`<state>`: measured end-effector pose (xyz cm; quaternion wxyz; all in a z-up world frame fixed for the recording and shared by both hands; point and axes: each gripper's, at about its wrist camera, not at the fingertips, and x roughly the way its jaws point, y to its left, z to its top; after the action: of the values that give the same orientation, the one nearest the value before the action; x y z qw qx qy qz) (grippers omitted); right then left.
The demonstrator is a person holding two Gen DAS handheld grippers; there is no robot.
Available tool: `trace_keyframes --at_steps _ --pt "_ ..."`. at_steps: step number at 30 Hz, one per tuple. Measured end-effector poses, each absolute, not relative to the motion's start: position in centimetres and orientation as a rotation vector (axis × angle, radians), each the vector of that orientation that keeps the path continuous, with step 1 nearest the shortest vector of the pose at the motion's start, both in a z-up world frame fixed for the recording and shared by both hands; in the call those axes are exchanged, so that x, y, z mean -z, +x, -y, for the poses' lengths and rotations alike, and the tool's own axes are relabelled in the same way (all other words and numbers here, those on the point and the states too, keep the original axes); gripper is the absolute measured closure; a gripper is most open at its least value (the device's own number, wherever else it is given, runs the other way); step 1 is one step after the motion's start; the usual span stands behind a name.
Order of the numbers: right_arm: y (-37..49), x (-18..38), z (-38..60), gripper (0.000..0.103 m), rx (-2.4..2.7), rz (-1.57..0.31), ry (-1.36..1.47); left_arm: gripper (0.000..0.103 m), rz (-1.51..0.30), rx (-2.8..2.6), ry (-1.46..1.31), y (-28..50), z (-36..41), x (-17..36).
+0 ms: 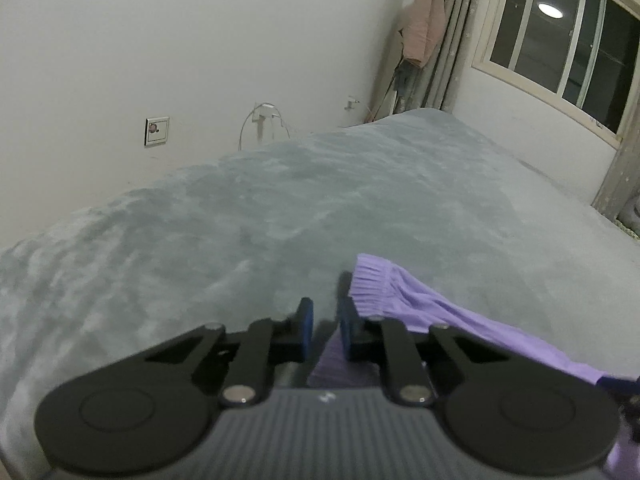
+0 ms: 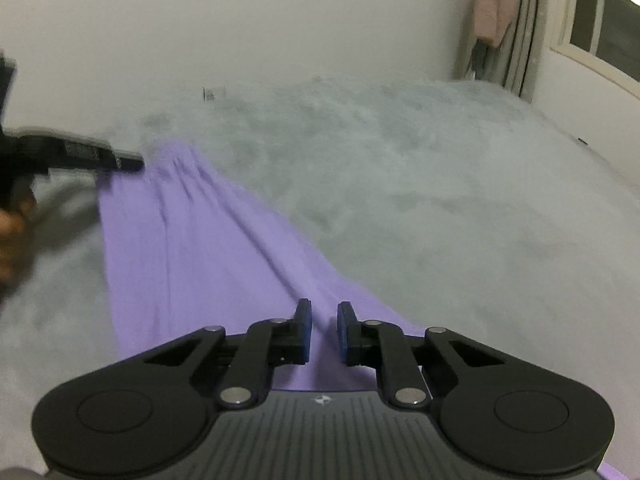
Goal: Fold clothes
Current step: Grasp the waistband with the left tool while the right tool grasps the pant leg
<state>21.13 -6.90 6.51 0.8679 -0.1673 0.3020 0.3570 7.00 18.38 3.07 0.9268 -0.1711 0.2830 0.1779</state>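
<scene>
A lilac garment (image 2: pixel 192 248) lies stretched lengthwise on the grey plush bed (image 2: pixel 440 184). Its gathered elastic waistband (image 1: pixel 370 280) is at the far end. My left gripper (image 1: pixel 325 312) hovers at that waistband, which lies just right of the right finger, with more lilac cloth showing beneath the jaws. The jaws stand a narrow gap apart with nothing clearly pinched. In the right wrist view the left gripper (image 2: pixel 120 162) appears blurred over the waistband's left corner, held by a hand (image 2: pixel 12 232). My right gripper (image 2: pixel 324 316) sits over the garment's near end, its jaws also slightly apart above the cloth.
The grey blanket (image 1: pixel 260 208) covers the whole bed up to a white wall with a socket plate (image 1: pixel 157 131) and a plugged-in white cable (image 1: pixel 262 118). A pink garment (image 1: pixel 422 28) hangs by the curtains (image 1: pixel 452 48), and a dark window (image 1: pixel 560 32) is at the right.
</scene>
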Motion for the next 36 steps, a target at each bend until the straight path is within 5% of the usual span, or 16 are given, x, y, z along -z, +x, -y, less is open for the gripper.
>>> trace_keyframes --at_steps 16,21,36 --pt "22.0 -4.4 5.3 0.081 -0.754 -0.637 -0.504 0.094 -0.602 -0.320 -0.341 7.6 -18.1 -3.2" --pt "21.0 -4.6 4.6 0.101 -0.746 -0.609 -0.562 0.098 -0.600 -0.314 -0.348 7.7 -18.4 -3.4" --pt "21.7 -5.6 3.2 0.102 -0.678 -0.546 -0.589 0.096 -0.619 -0.298 -0.458 7.7 -19.7 -3.1"
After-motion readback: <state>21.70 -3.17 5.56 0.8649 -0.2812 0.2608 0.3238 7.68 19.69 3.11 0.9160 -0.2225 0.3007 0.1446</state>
